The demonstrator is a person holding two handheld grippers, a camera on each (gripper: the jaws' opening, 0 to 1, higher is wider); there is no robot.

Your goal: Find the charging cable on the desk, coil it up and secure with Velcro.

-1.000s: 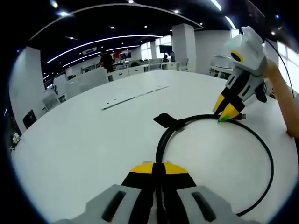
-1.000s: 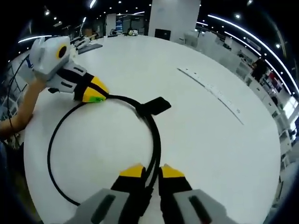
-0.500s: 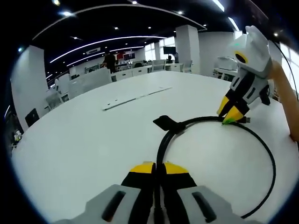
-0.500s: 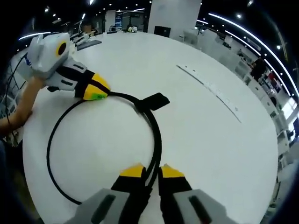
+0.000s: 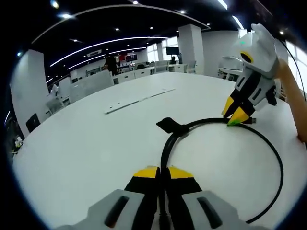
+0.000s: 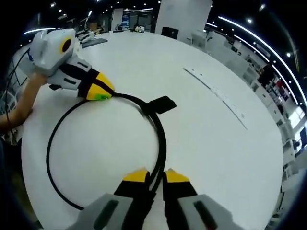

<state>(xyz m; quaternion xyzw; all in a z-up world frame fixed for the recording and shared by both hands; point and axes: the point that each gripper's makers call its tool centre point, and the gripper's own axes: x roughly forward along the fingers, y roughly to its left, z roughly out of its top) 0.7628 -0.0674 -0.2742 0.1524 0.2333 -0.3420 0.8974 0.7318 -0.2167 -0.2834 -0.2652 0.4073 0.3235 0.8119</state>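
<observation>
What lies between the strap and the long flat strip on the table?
Bare white table. In the right gripper view nothing sits between the strap and the strip.

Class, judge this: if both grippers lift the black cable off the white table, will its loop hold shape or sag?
Probably sag: the cable is thin and already curves into a loop. Likely light. Its Velcro strap may flop about.

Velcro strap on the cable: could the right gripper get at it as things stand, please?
Likely not yet: the right gripper is shut on the cable, so it must let go first. The Velcro strap lies uncovered ahead.
</observation>
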